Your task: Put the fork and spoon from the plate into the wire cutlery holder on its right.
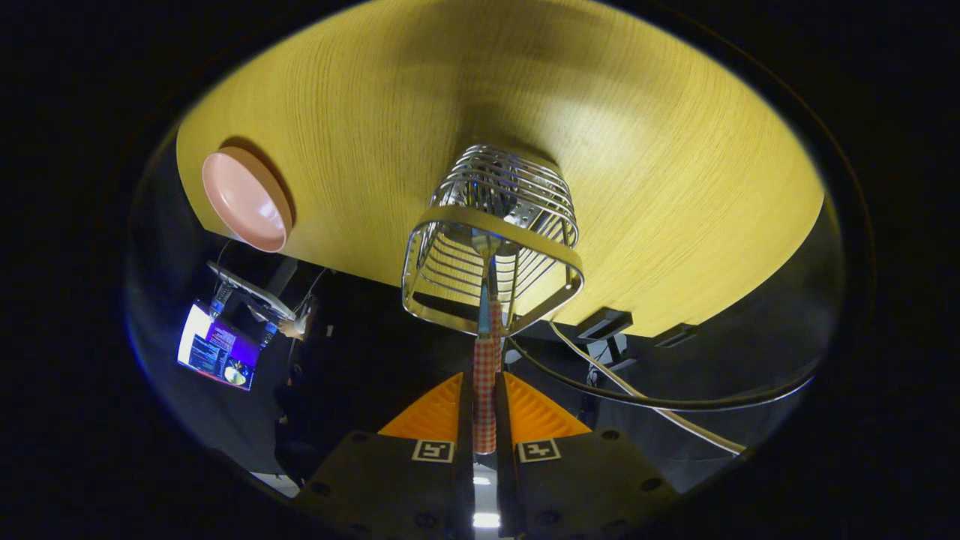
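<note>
My gripper [484, 384] is shut on a utensil with a red-and-white checked handle [485, 405], which stands pinched between the fingers. The handle runs straight ahead into the wire cutlery holder [450, 217], a metal basket with a tan band around its rim. The utensil's metal end [487, 244] sits inside the basket; I cannot tell whether it is the fork or the spoon. A bluish strip [483, 319] lies alongside the handle just beyond the fingertips. The pink plate [244, 199] rests on the wooden table [637, 150] left of the holder, with nothing visible on it.
Beyond the table's edge, a black cable [637, 401] and a white cable [660, 411] curve to the right of the fingers. A lit screen [217, 351] and a person's hand [289, 328] are at the left. Small black fittings [604, 324] sit by the table edge.
</note>
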